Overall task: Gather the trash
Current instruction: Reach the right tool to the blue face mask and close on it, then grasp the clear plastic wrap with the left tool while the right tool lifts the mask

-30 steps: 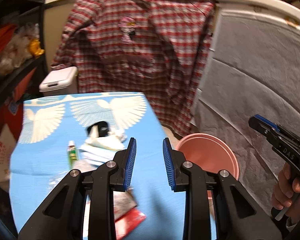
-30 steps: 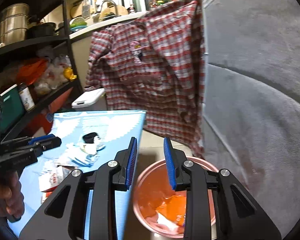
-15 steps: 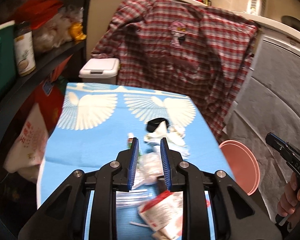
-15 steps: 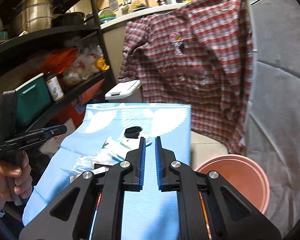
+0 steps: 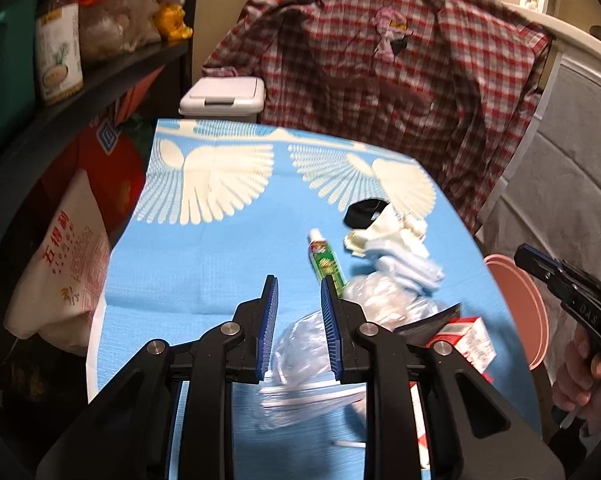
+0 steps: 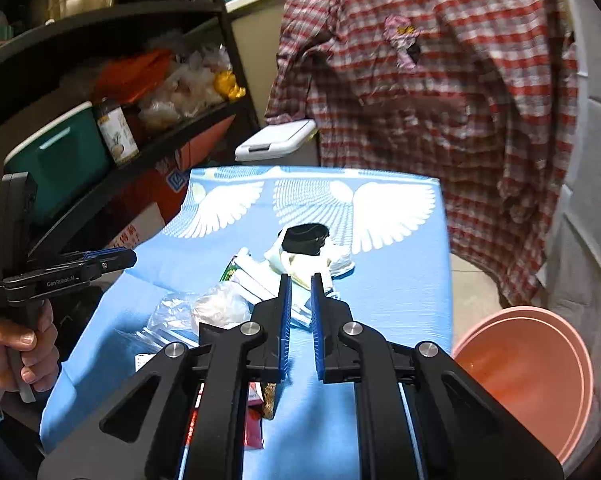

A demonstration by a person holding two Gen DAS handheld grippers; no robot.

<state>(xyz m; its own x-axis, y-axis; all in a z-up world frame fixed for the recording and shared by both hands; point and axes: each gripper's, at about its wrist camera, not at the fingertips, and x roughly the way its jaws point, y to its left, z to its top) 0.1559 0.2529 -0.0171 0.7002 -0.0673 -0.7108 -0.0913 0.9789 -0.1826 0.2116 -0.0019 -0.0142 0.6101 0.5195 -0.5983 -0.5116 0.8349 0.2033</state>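
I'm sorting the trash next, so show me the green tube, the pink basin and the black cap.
green tube [image 5: 326, 263], left wrist view, on its label.
pink basin [image 6: 528, 376], right wrist view, inner wall.
black cap [image 6: 305, 237], right wrist view, its top.

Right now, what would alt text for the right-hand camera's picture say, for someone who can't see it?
A black two-fingered tool, slightly open and holding nothing, hovers over a blue tablecloth strewn with trash: a clear plastic bag, tissues and a black cap. A pink bucket stands at right, and a plaid shirt hangs behind.
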